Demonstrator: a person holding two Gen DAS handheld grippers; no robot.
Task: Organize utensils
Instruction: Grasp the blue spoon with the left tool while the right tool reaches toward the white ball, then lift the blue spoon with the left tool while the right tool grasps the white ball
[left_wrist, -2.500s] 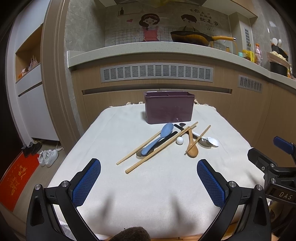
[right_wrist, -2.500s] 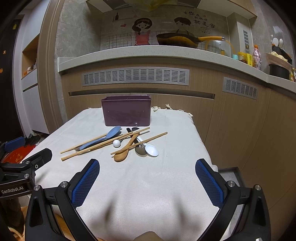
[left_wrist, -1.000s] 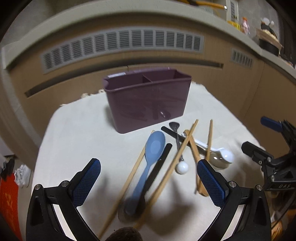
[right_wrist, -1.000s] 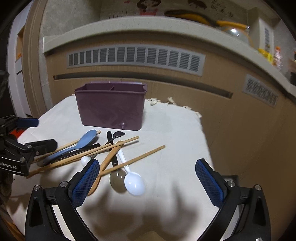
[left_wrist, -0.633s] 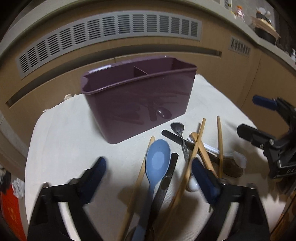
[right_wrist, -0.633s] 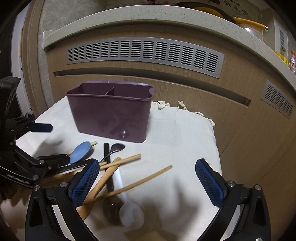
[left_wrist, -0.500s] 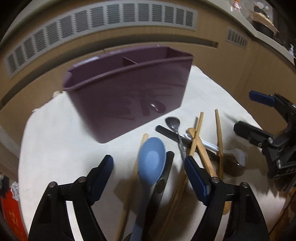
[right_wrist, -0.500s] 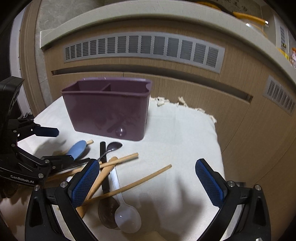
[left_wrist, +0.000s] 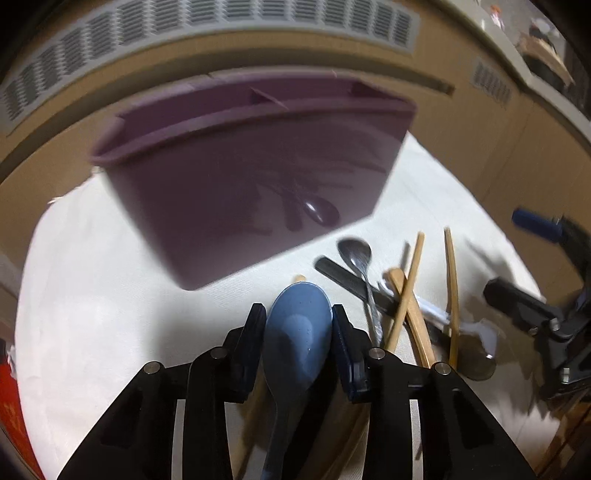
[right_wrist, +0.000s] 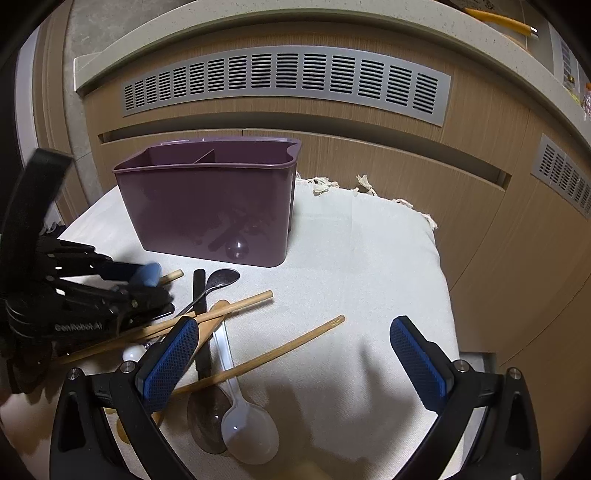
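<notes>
My left gripper (left_wrist: 298, 321) is shut on the bowl of a blue spoon (left_wrist: 297, 332), just in front of the purple two-compartment utensil holder (left_wrist: 255, 184). The right wrist view shows that holder (right_wrist: 207, 206) and the left gripper (right_wrist: 147, 284) with the blue spoon (right_wrist: 149, 275). My right gripper (right_wrist: 291, 354) is open and empty above a pile of wooden chopsticks (right_wrist: 258, 360), a white spoon (right_wrist: 249, 439), a dark translucent spoon (right_wrist: 208, 419), a metal spoon (right_wrist: 221, 278) and a wooden spoon (right_wrist: 210, 323).
Everything lies on a white cloth (right_wrist: 362, 266) over a small table. Wooden cabinets with a grey vent (right_wrist: 288, 81) stand close behind. The cloth's right edge drops off near the right gripper. The right gripper (left_wrist: 546, 325) shows at the right of the left wrist view.
My left gripper moved forward and down to the pile and closed on the blue spoon's bowl. My right gripper stayed open and drifted nearer over the pile's right side.
</notes>
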